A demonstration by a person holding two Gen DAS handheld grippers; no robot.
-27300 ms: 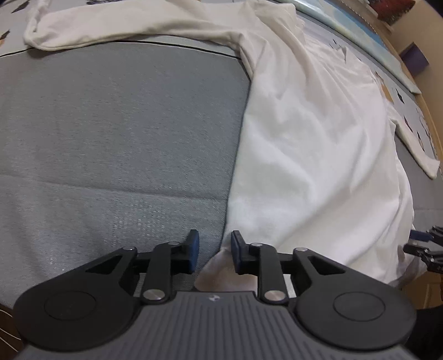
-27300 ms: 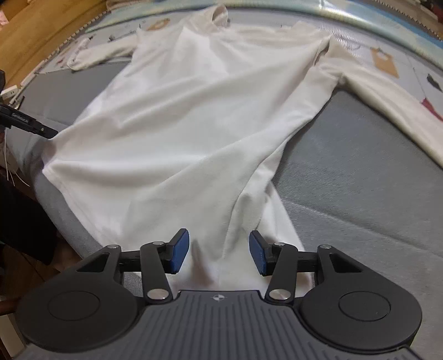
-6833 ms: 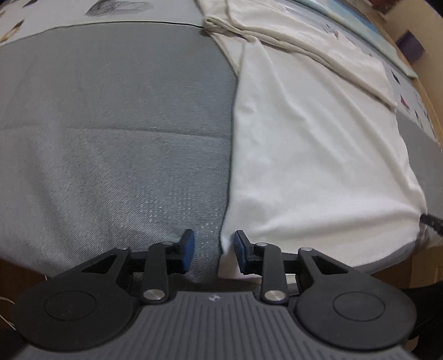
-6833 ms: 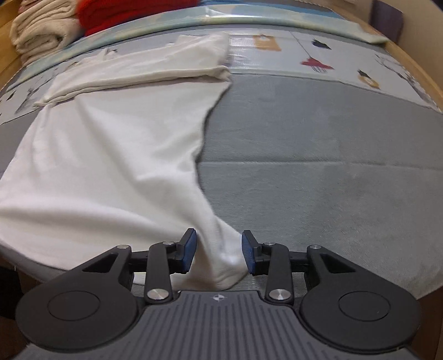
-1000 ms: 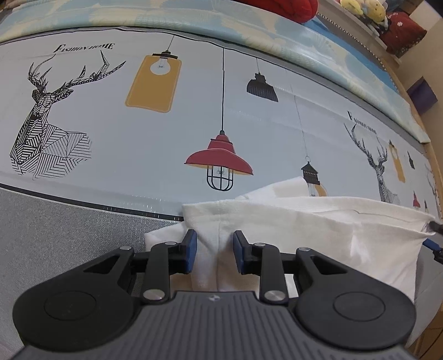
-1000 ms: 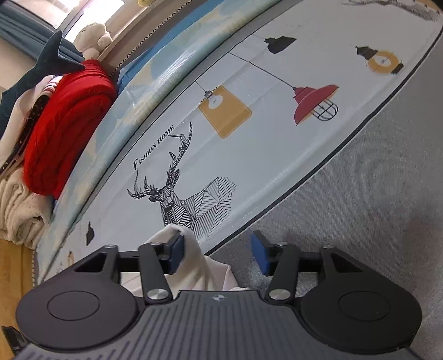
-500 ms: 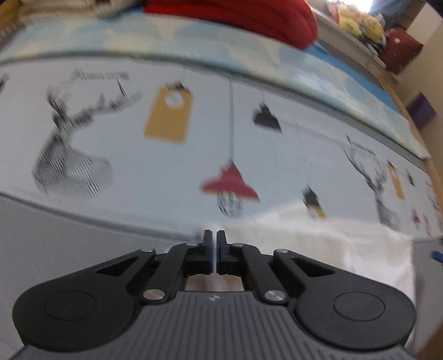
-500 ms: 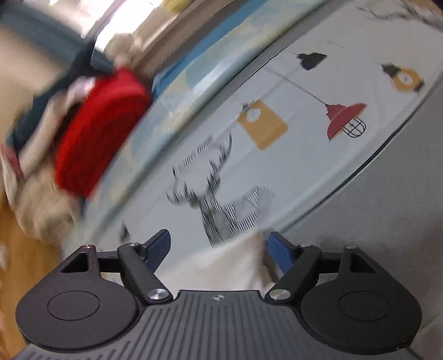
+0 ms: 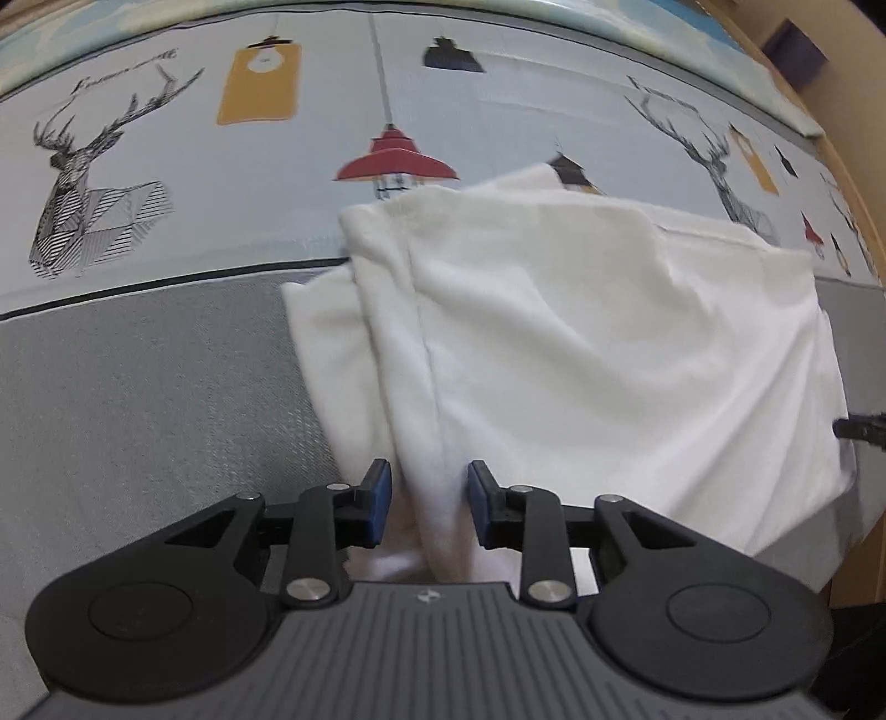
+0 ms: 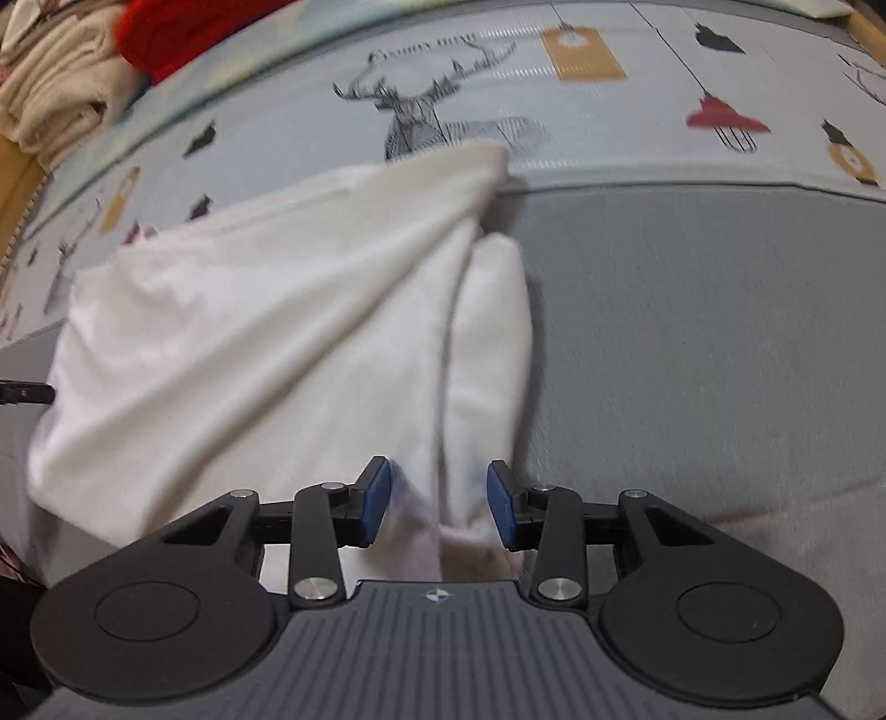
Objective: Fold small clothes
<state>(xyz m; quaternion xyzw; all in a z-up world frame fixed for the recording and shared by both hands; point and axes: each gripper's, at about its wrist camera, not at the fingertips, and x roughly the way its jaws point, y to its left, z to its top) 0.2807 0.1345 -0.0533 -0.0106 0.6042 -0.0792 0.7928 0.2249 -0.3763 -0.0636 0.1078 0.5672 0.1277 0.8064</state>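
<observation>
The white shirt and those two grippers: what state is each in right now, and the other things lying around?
White shirt: folded into a layered bundle, wrinkled, lying on the grey mat, far edge over the printed sheet.
Left gripper: open, a fold of shirt between its fingers.
Right gripper: open, shirt edge between its fingers.
Grey mat: spread flat.
Printed sheet: spread flat.
Red fabric: bunched.
Beige fabric: piled in folds.

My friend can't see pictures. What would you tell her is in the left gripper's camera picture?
A folded white shirt lies on a grey mat, with the open left gripper around its near edge. Behind it is a pale sheet printed with deer, hanging lamps and yellow tags.
</observation>
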